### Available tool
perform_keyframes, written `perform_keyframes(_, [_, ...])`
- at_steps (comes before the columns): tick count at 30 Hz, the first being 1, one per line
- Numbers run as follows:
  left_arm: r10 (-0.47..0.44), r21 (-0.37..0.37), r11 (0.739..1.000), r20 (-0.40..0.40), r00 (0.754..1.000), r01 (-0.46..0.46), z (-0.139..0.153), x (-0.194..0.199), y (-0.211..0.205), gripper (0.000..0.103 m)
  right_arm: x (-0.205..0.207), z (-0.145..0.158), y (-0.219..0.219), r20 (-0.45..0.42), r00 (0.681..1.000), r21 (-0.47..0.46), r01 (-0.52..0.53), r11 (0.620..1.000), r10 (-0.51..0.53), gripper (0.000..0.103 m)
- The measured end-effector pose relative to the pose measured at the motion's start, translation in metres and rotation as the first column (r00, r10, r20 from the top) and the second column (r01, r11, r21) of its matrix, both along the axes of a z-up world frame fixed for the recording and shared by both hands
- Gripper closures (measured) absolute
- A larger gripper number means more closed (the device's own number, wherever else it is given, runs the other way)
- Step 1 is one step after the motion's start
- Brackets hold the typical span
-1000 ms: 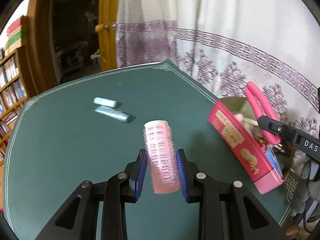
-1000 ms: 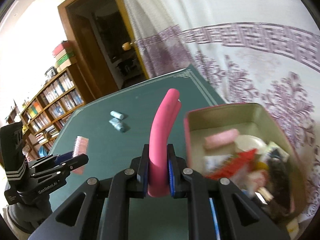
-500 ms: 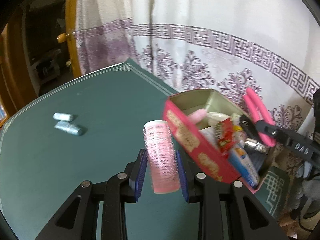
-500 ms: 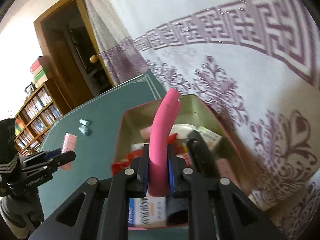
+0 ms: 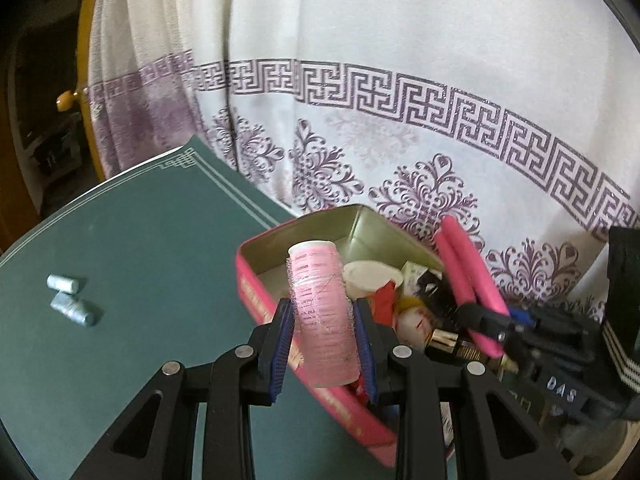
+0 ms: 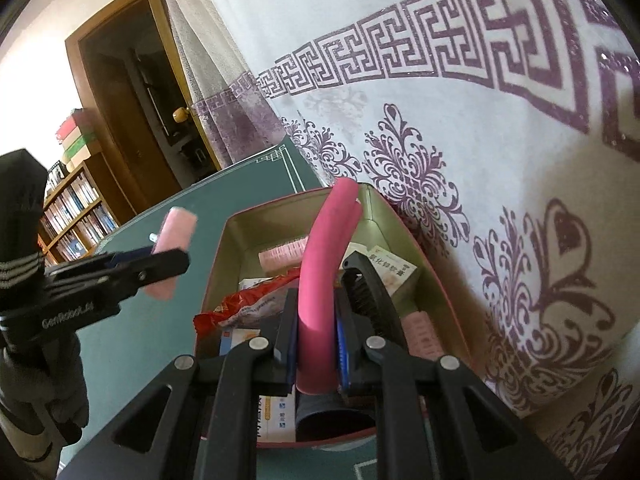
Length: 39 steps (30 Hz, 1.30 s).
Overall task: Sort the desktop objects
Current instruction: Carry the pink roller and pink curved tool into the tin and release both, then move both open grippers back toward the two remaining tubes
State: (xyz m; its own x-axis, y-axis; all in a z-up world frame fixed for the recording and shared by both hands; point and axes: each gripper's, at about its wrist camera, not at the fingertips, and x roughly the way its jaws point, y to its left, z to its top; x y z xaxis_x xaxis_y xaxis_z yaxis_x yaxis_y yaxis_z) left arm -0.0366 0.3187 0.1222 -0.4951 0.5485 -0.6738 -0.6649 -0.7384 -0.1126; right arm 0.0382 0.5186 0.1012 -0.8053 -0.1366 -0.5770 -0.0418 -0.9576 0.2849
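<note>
My left gripper (image 5: 322,340) is shut on a pale pink hair roller (image 5: 322,312), held upright over the near wall of the open pink tin box (image 5: 280,312). In the right wrist view that roller (image 6: 172,248) hangs just left of the tin (image 6: 216,272). My right gripper (image 6: 318,344) is shut on a bent pink foam rod (image 6: 324,272) above the tin's contents. From the left wrist view the rod (image 5: 468,276) sticks up over the tin's right side. Two small blue rollers (image 5: 68,298) lie on the green table (image 5: 140,248).
The tin holds several items: a pink roller (image 6: 280,256), a red packet (image 6: 248,304), a black brush (image 6: 368,292), small boxes. A white curtain with purple pattern (image 5: 400,120) hangs behind the table. A gloved hand (image 6: 36,392) holds the left gripper. Bookshelves (image 6: 76,216) stand at far left.
My left gripper carried the pink roller rightward from over the table to the tin's near wall. My right gripper moved the foam rod over the tin's contents and then held still.
</note>
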Motion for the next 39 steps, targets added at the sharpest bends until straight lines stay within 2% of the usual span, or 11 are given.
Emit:
perform_keyframes(5, [0.001,0.035,0.999,0.024,1.0,-0.002,-0.001,-0.016,0.014,0.07,-0.003,0.001,0.002,-0.007,1.0,0.0,-0.002,1.0,0.002,0.086])
perform_keyframes(6, [0.004,0.049,0.999,0.05,0.999,-0.007,-0.004,-0.021,0.014,0.056,-0.003,0.001,0.002,-0.006,1.0,0.0,-0.004,1.0,0.004,0.086])
perform_keyframes(7, [0.014,0.061,0.998,0.077,0.997,-0.018,-0.007,-0.026,0.014,0.035,-0.006,-0.001,0.001,-0.002,1.0,0.003,-0.008,1.0,0.008,0.086])
perform_keyframes(8, [0.024,0.07,0.997,0.093,0.995,-0.031,-0.009,-0.029,0.013,0.031,-0.008,-0.003,0.0,0.004,1.0,0.008,-0.008,1.0,0.008,0.086])
perform_keyframes(13, [0.046,0.057,0.997,0.105,0.993,-0.052,-0.017,-0.033,0.002,0.031,-0.017,-0.013,0.003,0.046,0.999,-0.022,0.005,1.0,-0.004,0.085])
perform_keyframes(18, [0.078,0.056,0.995,0.078,0.994,-0.083,-0.013,-0.031,-0.015,0.031,-0.016,-0.012,0.007,0.042,0.999,-0.03,0.03,0.999,-0.029,0.081])
perform_keyframes(21, [0.094,0.05,0.994,0.069,0.993,-0.098,-0.012,-0.029,-0.025,0.031,-0.013,-0.01,0.007,0.039,0.998,-0.03,0.043,0.999,-0.042,0.077])
perform_keyframes(26, [0.124,0.049,0.99,0.086,0.989,-0.128,-0.016,-0.029,-0.045,0.031,-0.007,-0.008,0.01,0.04,0.997,-0.036,0.071,0.997,-0.07,0.062])
perform_keyframes(36, [0.194,0.064,0.978,0.094,0.976,-0.201,-0.019,-0.022,-0.088,0.031,-0.003,0.009,-0.017,0.014,0.999,0.001,0.035,0.999,-0.035,0.062])
perform_keyframes(39, [0.224,0.056,0.972,0.085,0.971,-0.229,-0.02,-0.02,-0.103,0.022,-0.005,0.011,-0.03,0.014,1.0,0.002,0.012,1.0,-0.012,0.061])
